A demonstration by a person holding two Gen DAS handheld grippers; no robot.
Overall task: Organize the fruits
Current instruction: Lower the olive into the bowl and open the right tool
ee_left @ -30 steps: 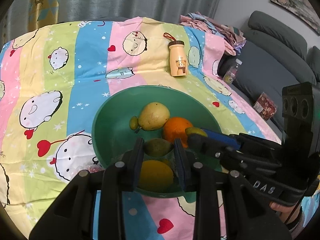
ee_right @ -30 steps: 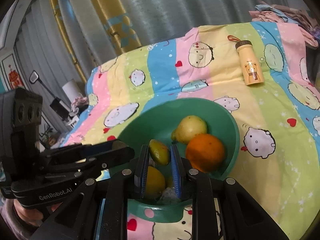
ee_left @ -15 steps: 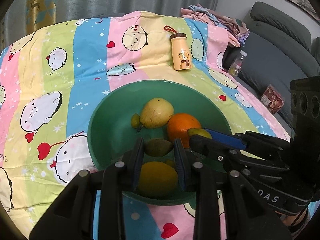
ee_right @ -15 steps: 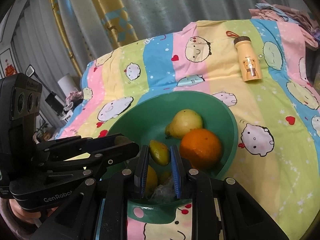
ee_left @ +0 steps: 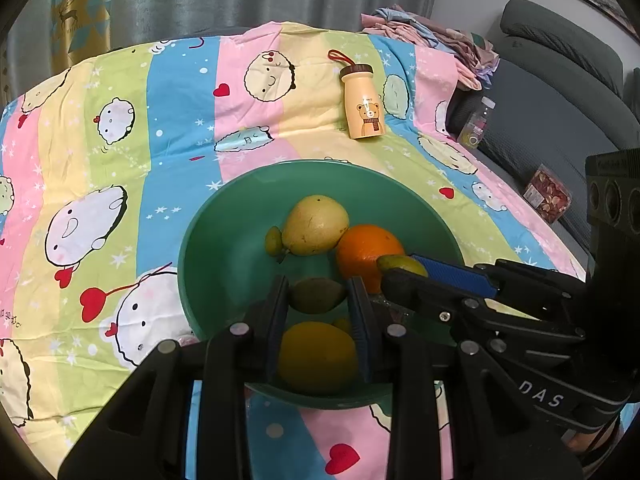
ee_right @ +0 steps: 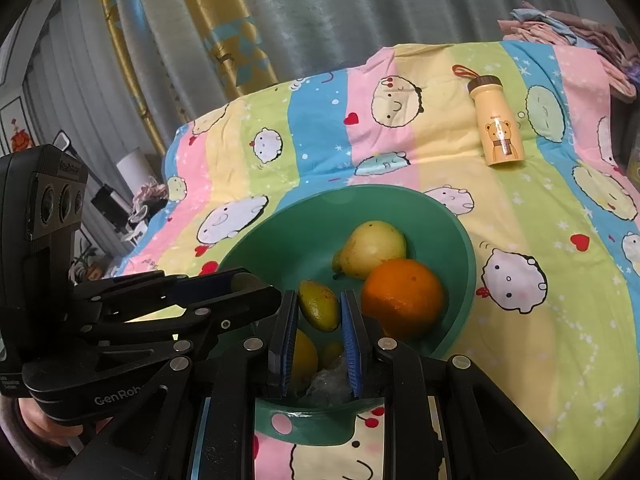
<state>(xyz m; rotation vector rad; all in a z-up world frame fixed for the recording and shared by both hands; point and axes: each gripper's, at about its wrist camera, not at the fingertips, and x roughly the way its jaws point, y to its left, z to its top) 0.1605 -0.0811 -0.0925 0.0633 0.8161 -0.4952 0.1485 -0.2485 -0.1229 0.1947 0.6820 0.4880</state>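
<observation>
A green bowl (ee_left: 232, 248) (ee_right: 304, 232) sits on a cartoon-print sheet and holds a pear (ee_left: 316, 224) (ee_right: 372, 248), an orange (ee_left: 368, 248) (ee_right: 402, 296), a lemon (ee_left: 316, 356) and a tiny green fruit (ee_left: 274, 240). Over the bowl's near side, my left gripper (ee_left: 318, 288) is shut on a small dull-green fruit (ee_left: 318, 298). Close on its right, my right gripper (ee_right: 319, 304) (ee_left: 400, 270) is shut on a small yellow-green fruit (ee_right: 319, 312) (ee_left: 402, 265). The left gripper (ee_right: 248, 284) shows at the left of the right wrist view, its fruit mostly hidden.
A yellow bear-print bottle (ee_left: 362, 106) (ee_right: 498, 120) lies on the sheet beyond the bowl. A pile of clothes (ee_left: 432, 40) sits at the far right corner. A grey sofa (ee_left: 560, 100) with a plastic bottle (ee_left: 476, 124) and a snack packet (ee_left: 546, 196) stands on the right.
Both grippers keep their grip on the small fruits over the bowl. The left wrist view has shifted slightly; otherwise nothing has visibly moved.
</observation>
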